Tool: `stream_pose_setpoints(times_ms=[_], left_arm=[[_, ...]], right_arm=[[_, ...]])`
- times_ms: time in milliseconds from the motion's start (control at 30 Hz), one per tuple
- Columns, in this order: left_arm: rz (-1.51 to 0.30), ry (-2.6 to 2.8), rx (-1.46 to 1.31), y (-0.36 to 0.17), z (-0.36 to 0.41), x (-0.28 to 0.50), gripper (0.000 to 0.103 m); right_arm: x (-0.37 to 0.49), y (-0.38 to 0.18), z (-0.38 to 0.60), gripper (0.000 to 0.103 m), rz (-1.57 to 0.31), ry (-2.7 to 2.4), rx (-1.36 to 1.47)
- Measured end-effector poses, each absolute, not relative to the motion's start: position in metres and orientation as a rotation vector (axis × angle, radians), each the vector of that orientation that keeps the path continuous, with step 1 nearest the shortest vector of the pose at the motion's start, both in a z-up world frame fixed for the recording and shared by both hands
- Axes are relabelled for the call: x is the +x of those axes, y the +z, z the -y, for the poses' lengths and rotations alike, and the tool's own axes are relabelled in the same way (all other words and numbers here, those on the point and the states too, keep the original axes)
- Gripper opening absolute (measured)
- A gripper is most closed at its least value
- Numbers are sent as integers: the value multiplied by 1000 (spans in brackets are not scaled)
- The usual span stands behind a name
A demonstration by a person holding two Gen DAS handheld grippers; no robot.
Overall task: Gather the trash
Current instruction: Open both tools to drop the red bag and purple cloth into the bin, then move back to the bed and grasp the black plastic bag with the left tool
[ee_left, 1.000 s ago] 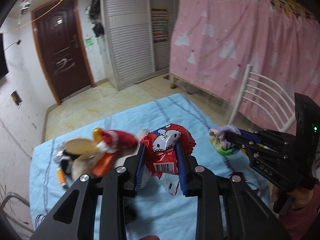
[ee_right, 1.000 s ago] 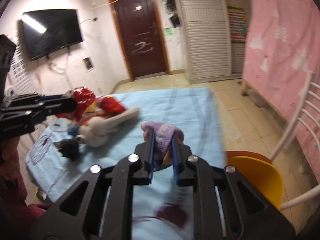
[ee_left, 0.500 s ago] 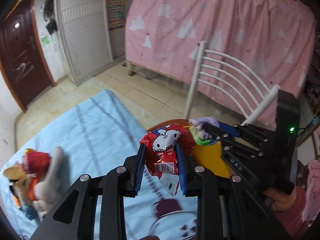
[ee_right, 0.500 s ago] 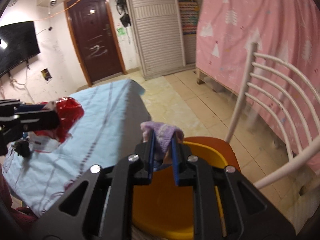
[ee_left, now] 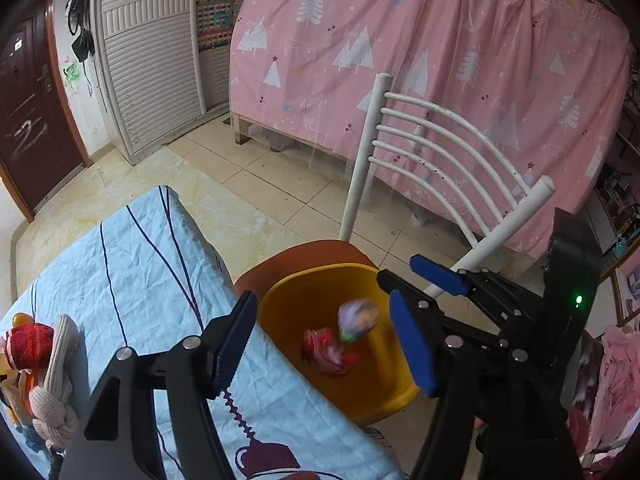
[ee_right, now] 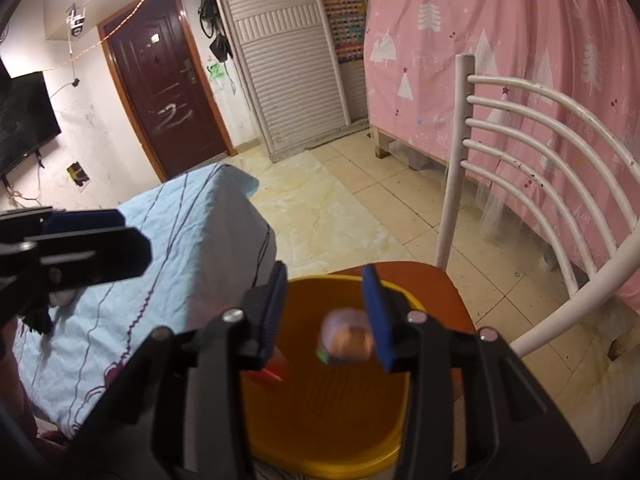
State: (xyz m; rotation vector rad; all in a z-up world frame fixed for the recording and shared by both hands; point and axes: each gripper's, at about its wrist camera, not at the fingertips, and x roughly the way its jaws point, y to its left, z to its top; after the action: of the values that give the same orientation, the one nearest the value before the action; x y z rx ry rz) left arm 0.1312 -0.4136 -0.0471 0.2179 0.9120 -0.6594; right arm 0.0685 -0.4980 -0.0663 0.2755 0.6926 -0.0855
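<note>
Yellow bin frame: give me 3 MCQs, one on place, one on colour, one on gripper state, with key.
1. Where does the yellow bin sit?
A. on the chair seat
B. on the blue cloth
C. on the floor tiles

2. What colour is the wrapper in the bin?
A. green
B. red
C. black

3. What is the state of the left gripper and right gripper?
A. both shut on trash
B. only the left open
C. both open, gripping nothing

Key:
1 A, orange seat shows under the bin, beside the white chair back.
2 B, red wrapper lies by the purple wad.
3 C, both jaws have just opened; the trash is loose, blurred, in the bin.
</note>
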Motion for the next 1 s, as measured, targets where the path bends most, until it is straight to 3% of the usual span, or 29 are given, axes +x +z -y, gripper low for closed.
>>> stream_pose_setpoints(times_ms=[167, 333, 533, 600, 767, 1000], left_arm=[[-907, -638, 199, -41, 400, 130, 61], [-884, -631, 174, -30, 379, 123, 61], [-842, -594, 136, -13, 337, 111, 61], [-830, -577, 129, -10, 323, 109, 61], [-812, -508, 91, -5, 270, 107, 63], [-829, -431, 35, -10, 200, 105, 63]], right_arm=[[69, -65, 494, 40, -694, -76, 278], [71, -56, 479, 50, -688, -55, 261], [71, -37, 447, 73, -663, -12, 244], [75, -31, 437, 89, -655, 9, 246], [86, -16, 399, 96, -643, 82, 221], [107, -7, 334, 96, -665, 178, 150]])
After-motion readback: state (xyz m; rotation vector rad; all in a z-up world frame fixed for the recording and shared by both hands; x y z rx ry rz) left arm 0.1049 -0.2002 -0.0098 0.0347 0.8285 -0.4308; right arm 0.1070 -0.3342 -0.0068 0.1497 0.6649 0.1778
